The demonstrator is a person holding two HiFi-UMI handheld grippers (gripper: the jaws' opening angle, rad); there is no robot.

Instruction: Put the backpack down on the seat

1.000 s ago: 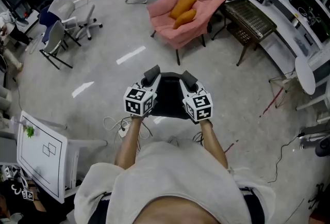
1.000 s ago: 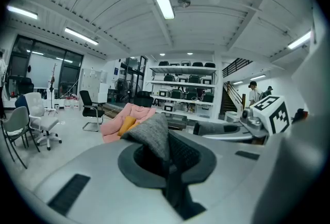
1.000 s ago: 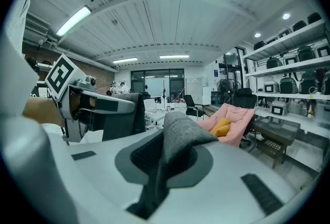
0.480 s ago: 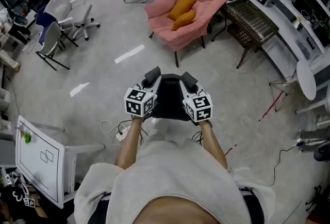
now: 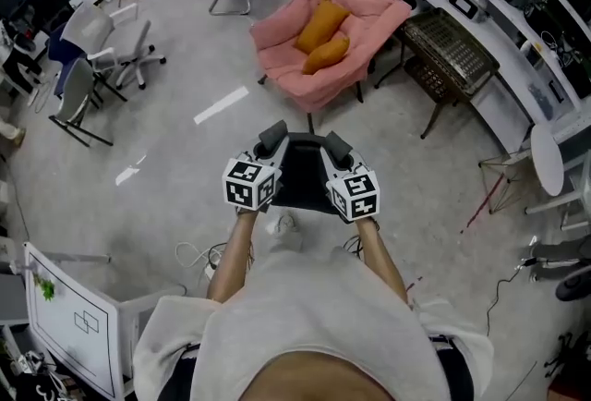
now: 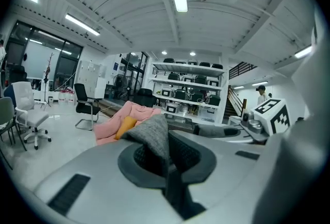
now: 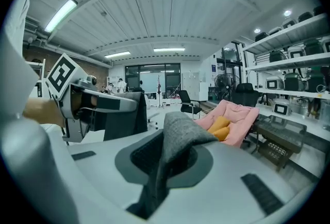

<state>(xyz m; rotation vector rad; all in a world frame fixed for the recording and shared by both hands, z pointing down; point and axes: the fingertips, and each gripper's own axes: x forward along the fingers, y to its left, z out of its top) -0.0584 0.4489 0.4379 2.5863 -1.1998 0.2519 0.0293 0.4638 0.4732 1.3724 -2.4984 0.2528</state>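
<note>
**No legible writing in view**

The left cube (image 5: pixel 249 183) on the left gripper (image 5: pixel 272 135) and the right cube (image 5: pixel 355 194) on the right gripper (image 5: pixel 338 146) bear only black-and-white square patterns, with no letters or numbers. A white board (image 5: pixel 78 321) at the lower left of the head view carries outlined rectangles and a green mark, but no words. Any labels on the shelf gear (image 6: pixel 188 95) are too small to read.
</note>
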